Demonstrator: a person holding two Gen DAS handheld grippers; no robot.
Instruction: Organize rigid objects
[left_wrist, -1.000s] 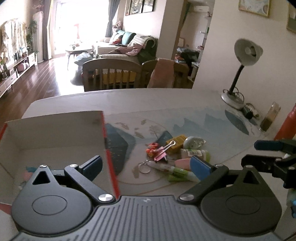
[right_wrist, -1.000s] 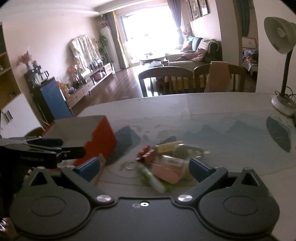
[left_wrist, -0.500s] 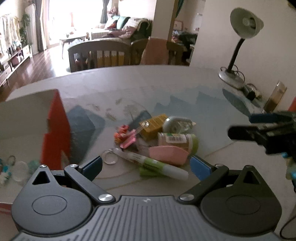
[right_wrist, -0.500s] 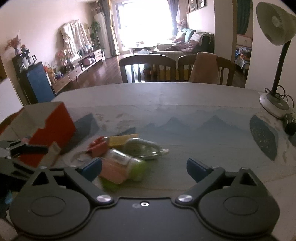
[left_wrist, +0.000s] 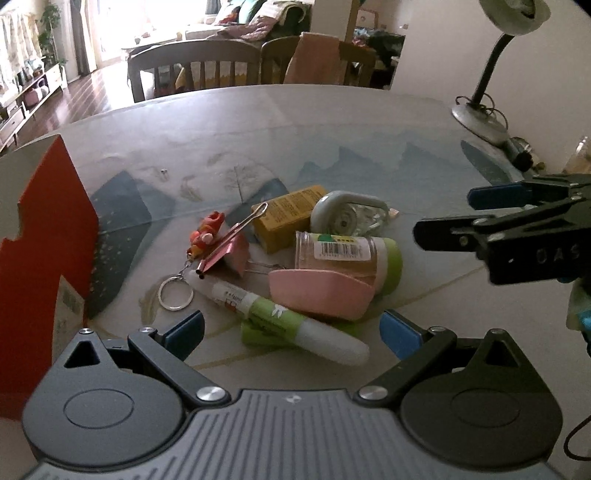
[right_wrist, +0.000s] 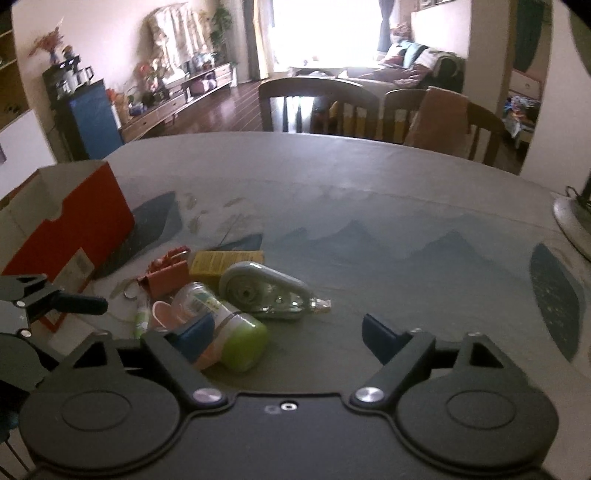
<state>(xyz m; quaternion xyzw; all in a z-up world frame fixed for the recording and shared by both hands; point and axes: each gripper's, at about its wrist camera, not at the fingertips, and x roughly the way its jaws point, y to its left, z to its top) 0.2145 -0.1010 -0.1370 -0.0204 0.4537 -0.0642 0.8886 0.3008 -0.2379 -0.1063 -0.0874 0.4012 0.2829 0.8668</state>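
Printed tablecloth bears small clutter; wooden chairs behind.

A box stands left of the pile on the table; the lamp stands far right, chairs beyond.

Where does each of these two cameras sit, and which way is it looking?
Left wrist: on the left gripper, looking down across the pile; the open right gripper, now closing, pokes in at right.
Right wrist: on the right gripper, same tilt, jaws empty; the left gripper shows at left.
Shared: red box, jar, tape dispenser.
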